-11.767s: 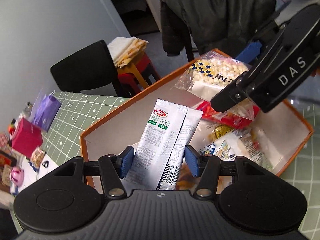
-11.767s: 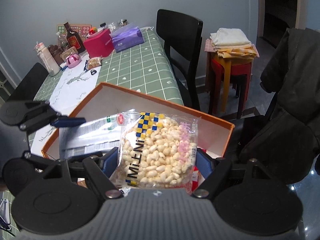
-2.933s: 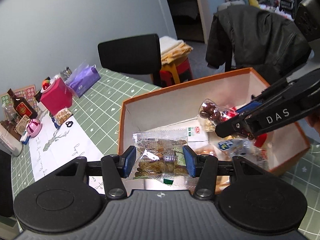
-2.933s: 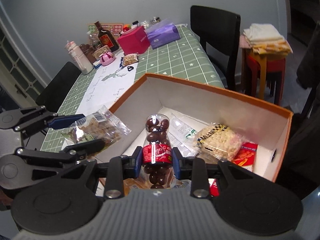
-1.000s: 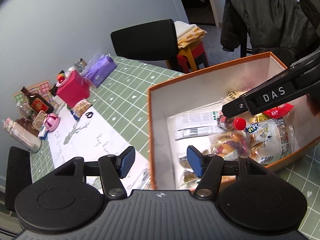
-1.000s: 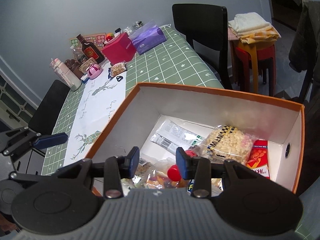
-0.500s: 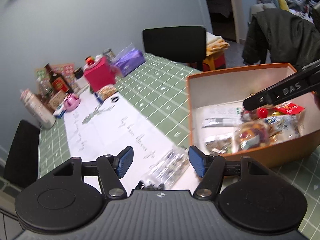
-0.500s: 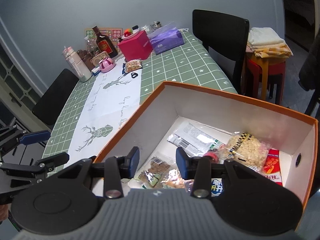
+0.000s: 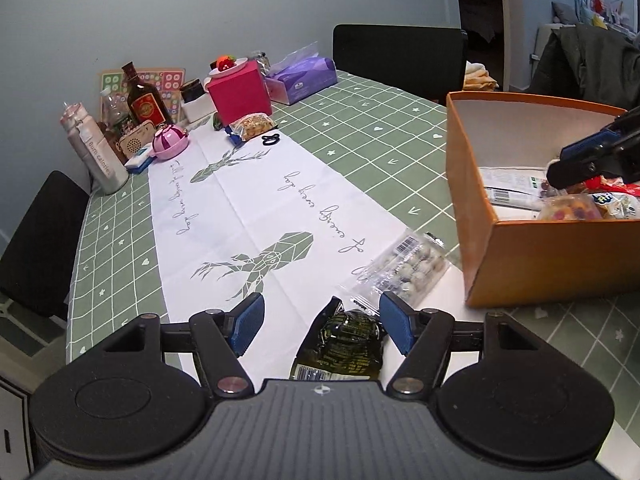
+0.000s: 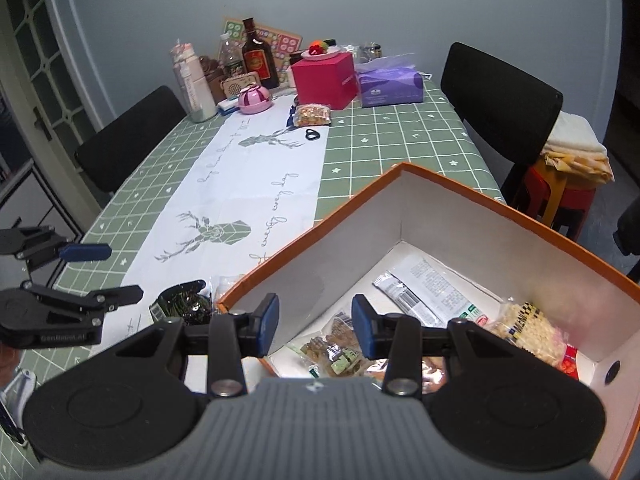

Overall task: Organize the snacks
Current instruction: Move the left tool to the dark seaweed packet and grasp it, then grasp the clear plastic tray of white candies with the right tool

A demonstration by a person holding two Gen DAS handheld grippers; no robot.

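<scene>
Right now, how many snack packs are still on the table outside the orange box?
2 near the box: a dark green packet between the left gripper's open fingers, and a clear bag of round candies beside the orange box. Others may be hidden.

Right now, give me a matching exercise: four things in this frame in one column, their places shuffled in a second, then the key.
Things:
1. dark green foil snack packet
2. clear bag of pale round snacks
3. yellow-checked bag of puffed corn
4. purple tissue pack

Places:
A. far end of the table, beside the pink box
B. inside the orange cardboard box
C. between the open left gripper pads
D. on the white runner against the box's outer wall

Pairs: 1-C, 2-D, 3-B, 4-A
</scene>
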